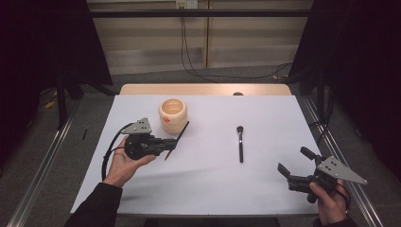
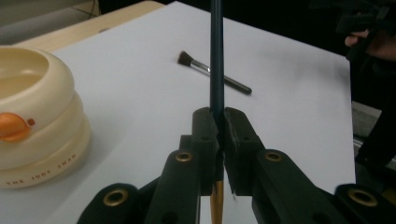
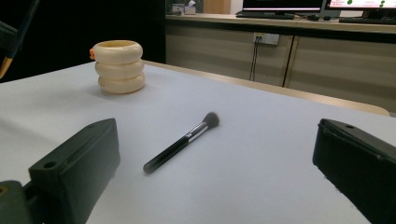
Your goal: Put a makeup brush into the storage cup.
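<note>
— Now, what is the left tongs (image 1: 166, 143) holding at this moment?

— It is closing its jaws tightly on a thin dark brush (image 2: 216, 70). The long dark shaft is rising from the jaws, and a golden part of the handle is hanging below them. The brush is being carried above the table (image 1: 265, 189), just beside the cream holder (image 1: 173, 115), which is made of three stacked rings.

— And how is the person going to put it in well, in your opinion?

— I am thinking the brush should first be turned more upright, then brought over the round opening before lowering. The jaws should be opening only when the lower end is already inside, because the holder looks light and a push from the side could be tipping it.

— What is the right tongs (image 1: 294, 166) doing?

— It is waiting wide open and holding nothing, near the right edge of the table. The makeup brush (image 3: 181, 141) is lying flat between the two hands, well apart from the holder.

— What is hard to see?

— The head of the held brush is being cut off in the left gripper view, so I cannot tell its shape. Also the inside of the holder is not clearly showing.
</note>
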Tool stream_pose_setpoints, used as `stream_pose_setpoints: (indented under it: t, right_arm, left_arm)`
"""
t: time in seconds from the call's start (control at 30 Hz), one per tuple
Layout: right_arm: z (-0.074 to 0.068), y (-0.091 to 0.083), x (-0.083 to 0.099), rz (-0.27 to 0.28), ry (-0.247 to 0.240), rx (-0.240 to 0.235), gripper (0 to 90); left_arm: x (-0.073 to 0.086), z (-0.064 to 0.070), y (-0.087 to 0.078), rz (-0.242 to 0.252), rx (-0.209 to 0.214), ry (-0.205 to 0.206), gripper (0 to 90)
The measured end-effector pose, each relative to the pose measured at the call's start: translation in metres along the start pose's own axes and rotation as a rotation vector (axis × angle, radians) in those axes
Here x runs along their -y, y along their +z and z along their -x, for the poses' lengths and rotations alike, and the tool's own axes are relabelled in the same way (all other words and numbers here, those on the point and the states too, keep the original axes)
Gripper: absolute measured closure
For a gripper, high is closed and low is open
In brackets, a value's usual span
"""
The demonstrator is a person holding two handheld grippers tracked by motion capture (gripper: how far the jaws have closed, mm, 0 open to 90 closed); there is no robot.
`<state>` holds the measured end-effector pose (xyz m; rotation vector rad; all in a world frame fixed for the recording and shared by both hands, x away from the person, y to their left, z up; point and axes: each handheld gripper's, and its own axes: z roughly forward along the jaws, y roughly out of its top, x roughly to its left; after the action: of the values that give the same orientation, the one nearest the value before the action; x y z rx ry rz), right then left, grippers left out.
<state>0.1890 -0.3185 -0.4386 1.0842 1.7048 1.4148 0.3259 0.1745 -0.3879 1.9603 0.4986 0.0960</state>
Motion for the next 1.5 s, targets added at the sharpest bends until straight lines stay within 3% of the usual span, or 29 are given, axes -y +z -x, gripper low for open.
stream_pose_setpoints:
  t: [0.17, 0.23, 0.33, 0.43, 0.57, 0.87, 1.07, 1.27, 1.3, 1.37, 1.43, 1.5]
  right_arm:
    - [0.000, 0.000, 0.000, -0.001, -0.002, 0.000, 0.2]
    - [0.001, 0.000, 0.000, 0.000, -0.002, -0.005, 0.2]
    - [0.000, 0.000, 0.000, 0.000, -0.001, -0.002, 0.2]
    - [0.000, 0.000, 0.000, 0.003, 0.002, 0.001, 0.2]
    - [0.000, 0.000, 0.000, 0.003, -0.001, -0.001, 0.2]
    - [0.000, 0.000, 0.000, 0.008, -0.003, -0.002, 0.2]
    - [-0.001, 0.000, 0.000, 0.009, 0.003, -0.004, 0.1]
    - [-0.001, 0.000, -0.001, 0.009, 0.007, -0.006, 0.0]
    - [-0.001, 0.000, -0.001, 0.011, 0.004, -0.006, 0.0]
    - [0.000, 0.000, 0.000, 0.017, 0.005, -0.009, 0.0]
    - [0.000, 0.000, 0.000, 0.016, 0.004, -0.011, 0.0]
    - [0.000, 0.000, 0.000, 0.018, 0.005, -0.010, 0.0]
  left_arm:
    - [-0.001, 0.002, -0.006, 0.055, -0.024, -0.017, 83.7]
    - [-0.001, 0.003, -0.006, 0.056, -0.022, -0.012, 83.7]
    - [-0.003, 0.007, -0.007, 0.096, -0.002, -0.016, 83.7]
    - [-0.004, 0.012, -0.008, 0.088, -0.009, -0.002, 83.7]
    - [-0.005, 0.016, -0.008, 0.116, -0.014, -0.009, 83.8]
    - [-0.009, 0.027, 0.005, 0.102, 0.018, -0.007, 83.8]
    - [-0.018, 0.040, 0.014, 0.088, 0.031, 0.029, 83.8]
    - [-0.023, 0.050, 0.020, 0.112, 0.057, 0.025, 83.7]
    - [-0.021, 0.050, 0.021, 0.139, 0.077, 0.011, 83.8]
    - [-0.020, 0.052, 0.023, 0.110, 0.062, 0.022, 83.8]
    - [-0.019, 0.052, 0.025, 0.122, 0.077, 0.005, 83.8]
    - [-0.019, 0.054, 0.028, 0.103, 0.079, 0.018, 83.8]
